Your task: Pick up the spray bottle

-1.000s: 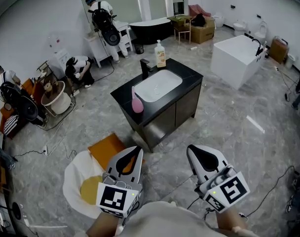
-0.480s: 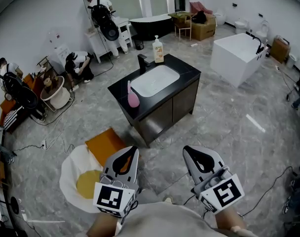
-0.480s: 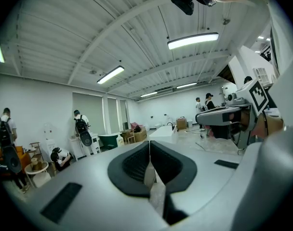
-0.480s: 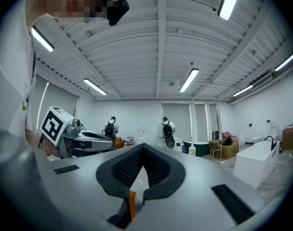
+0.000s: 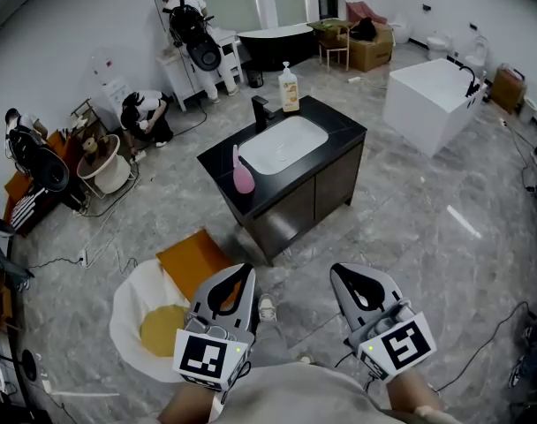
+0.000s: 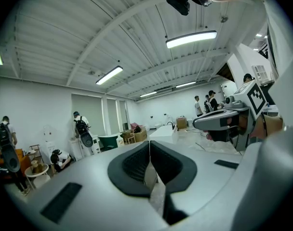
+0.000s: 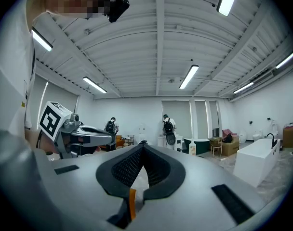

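A grey marble floor (image 5: 410, 210) fills the room. In the middle stands one black desk (image 5: 341, 132) with cupboard doors below and one white sink (image 5: 282, 148) sunk in its top. There are two tubs: a white one (image 5: 427, 104) to the right of the desk and a black one (image 5: 273, 47) by the far wall. One cardboard box (image 5: 370, 47) sits to the right of the black tub.

Three people are on the left side: one standing with a backpack (image 5: 193, 29) at the back, one crouching (image 5: 143, 113) near the wall, and one at the left edge (image 5: 26, 144).

On the floor in front of the desk lie one white sheet (image 5: 132, 299) and one orange mat (image 5: 191, 263), with one yellow disc (image 5: 162, 329) on the sheet.

Two claws are held low at the near edge, well apart from the desk. The left claw (image 5: 242, 274) has its jaws together with nothing between them, as its own view shows (image 6: 149, 146). The right claw (image 5: 348, 276) is likewise pressed together and empty (image 7: 142, 148).

The desk carries three small things: one black tap (image 5: 260, 113) behind the sink, one pump bottle (image 5: 290, 91) at the far corner, and one pink spray bottle (image 5: 243, 173), upright on the top just left of the sink, near the front left corner.
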The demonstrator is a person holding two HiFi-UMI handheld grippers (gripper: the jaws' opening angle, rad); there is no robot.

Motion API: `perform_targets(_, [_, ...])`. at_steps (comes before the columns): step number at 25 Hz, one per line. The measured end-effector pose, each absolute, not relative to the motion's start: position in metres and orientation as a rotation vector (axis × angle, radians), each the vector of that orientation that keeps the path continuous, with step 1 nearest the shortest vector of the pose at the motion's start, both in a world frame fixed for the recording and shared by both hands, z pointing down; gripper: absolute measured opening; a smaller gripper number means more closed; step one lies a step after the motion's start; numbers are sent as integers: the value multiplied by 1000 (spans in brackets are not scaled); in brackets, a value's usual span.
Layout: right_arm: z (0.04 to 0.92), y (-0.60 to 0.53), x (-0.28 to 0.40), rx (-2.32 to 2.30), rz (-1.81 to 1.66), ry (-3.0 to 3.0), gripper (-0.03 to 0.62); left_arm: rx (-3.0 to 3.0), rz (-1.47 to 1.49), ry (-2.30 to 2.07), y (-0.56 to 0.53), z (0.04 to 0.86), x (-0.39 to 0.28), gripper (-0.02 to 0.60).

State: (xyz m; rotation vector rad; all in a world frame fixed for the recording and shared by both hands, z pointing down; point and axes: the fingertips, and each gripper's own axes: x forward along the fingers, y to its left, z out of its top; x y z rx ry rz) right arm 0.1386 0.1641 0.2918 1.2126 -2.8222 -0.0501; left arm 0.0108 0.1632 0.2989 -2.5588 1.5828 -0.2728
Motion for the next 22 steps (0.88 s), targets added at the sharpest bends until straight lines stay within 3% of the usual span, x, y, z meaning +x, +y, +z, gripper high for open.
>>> perform_targets(11, [309,102,106,1150,7,-2852,29,-2557,-296,1609,104,320,-20,21])
perform_targets(20, [319,9,69,1144,40,-2809,29,-2536,-259,1706,-5,327,-70,29])
perform_targets(22, [317,-16,61,1161,35,-2800,29,-2544,-295,1697,-34,331,-79,120])
